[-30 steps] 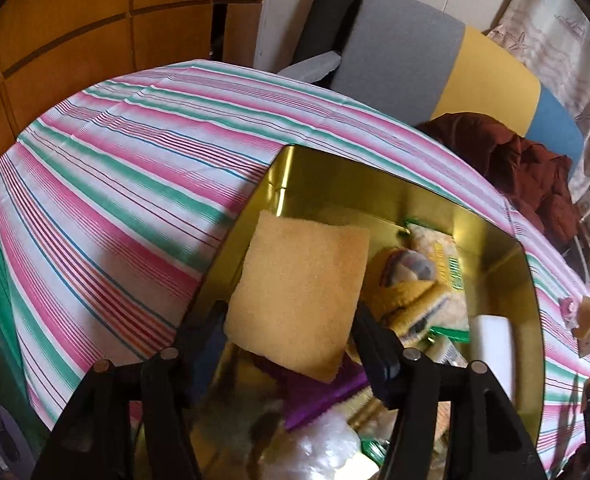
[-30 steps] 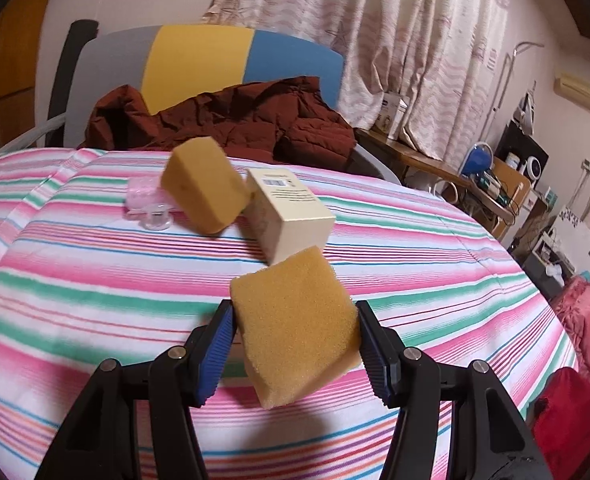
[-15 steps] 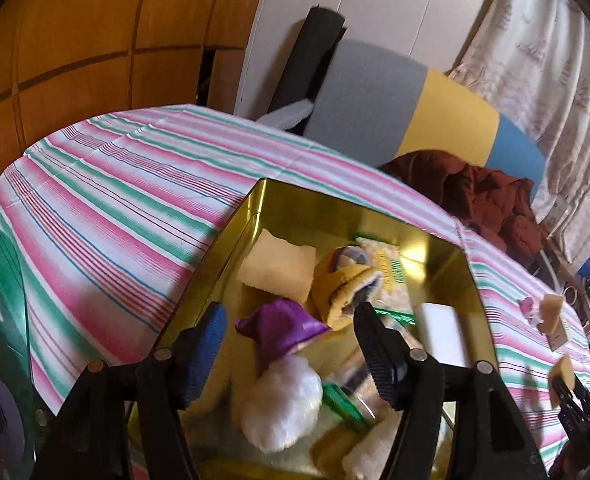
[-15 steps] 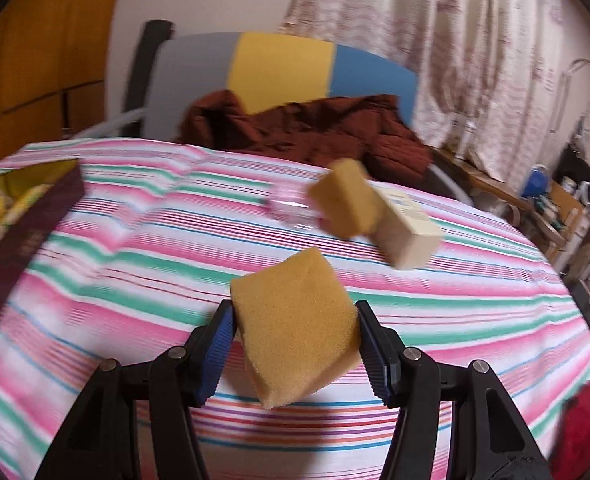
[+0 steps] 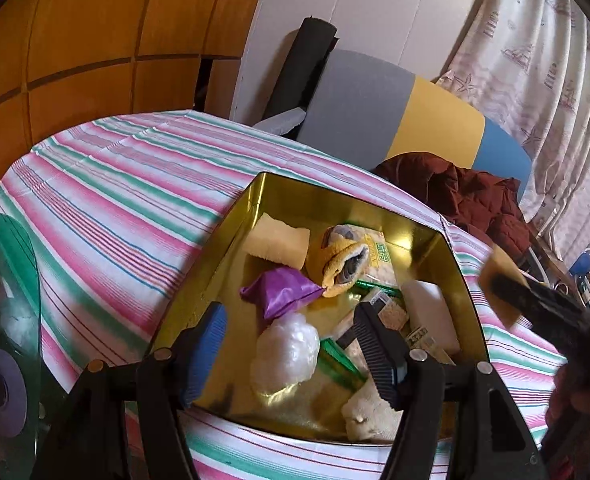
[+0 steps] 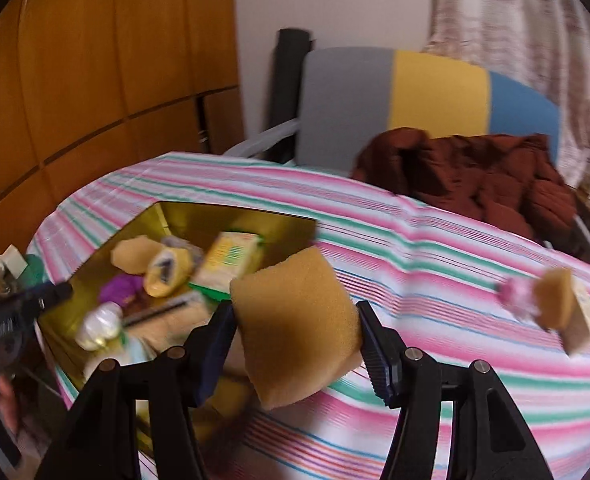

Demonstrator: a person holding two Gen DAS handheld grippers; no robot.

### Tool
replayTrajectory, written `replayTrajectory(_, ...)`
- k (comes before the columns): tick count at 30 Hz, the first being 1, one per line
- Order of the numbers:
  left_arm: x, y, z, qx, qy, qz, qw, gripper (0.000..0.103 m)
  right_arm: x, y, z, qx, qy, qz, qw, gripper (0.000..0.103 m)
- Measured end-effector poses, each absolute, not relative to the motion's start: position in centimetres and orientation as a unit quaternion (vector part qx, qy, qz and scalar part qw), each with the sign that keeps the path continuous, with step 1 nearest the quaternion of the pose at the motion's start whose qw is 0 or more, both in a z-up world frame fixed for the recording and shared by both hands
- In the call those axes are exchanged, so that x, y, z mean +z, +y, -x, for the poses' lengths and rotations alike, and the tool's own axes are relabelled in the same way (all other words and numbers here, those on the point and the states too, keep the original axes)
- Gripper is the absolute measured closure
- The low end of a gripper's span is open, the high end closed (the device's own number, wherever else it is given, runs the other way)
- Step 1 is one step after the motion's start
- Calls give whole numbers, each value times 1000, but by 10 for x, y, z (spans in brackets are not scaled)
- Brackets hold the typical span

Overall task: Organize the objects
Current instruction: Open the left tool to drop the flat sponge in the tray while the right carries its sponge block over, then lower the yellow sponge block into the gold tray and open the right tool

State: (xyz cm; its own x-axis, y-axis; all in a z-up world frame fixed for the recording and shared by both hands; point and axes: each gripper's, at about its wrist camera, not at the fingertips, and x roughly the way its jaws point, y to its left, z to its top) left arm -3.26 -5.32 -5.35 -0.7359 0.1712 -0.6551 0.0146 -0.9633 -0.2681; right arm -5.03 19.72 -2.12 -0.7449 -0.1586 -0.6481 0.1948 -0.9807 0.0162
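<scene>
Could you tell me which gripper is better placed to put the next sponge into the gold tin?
Right. The right gripper is shut on a yellow sponge beside the gold tin, while the left gripper hangs open and empty over it.

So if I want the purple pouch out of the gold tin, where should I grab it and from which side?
Take the purple pouch across its plump middle, coming straight down from above. It lies flat, uncovered on top, but the yellow cloth bundle touches its right tip and the white plastic wad sits against its near end, so a sideways approach would likely snag. The open left gripper hovers close by.
</scene>
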Motion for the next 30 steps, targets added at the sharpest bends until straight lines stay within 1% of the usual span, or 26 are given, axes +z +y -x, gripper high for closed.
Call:
replayTrajectory(6,-54,-55,27,920,-135,367,43,36,-30,168,104,-916,32,-389,96,41)
replayTrajectory(8,-54,-54,26,920,-134,366,45,36,-36,167,123,-910,28,-403,92,38)
replayTrajectory(9,-53,-54,25,920,-132,367,45,36,-39,166,130,-909,28,-407,85,35)
replayTrajectory(11,-54,-52,25,920,-130,367,46,36,-46,167,144,-906,26,-417,68,12)
replayTrajectory(12,-54,-52,24,920,-129,367,46,36,-47,169,148,-905,25,-420,60,9)
replayTrajectory(15,-54,-51,24,920,-128,367,49,36,-49,176,152,-907,10,-419,49,9)
replayTrajectory(20,-54,-44,22,920,-123,367,57,36,-43,193,134,-916,-15,-397,47,9)
replayTrajectory(30,-50,-16,13,924,-87,363,78,36,-37,203,98,-923,-14,-378,67,9)
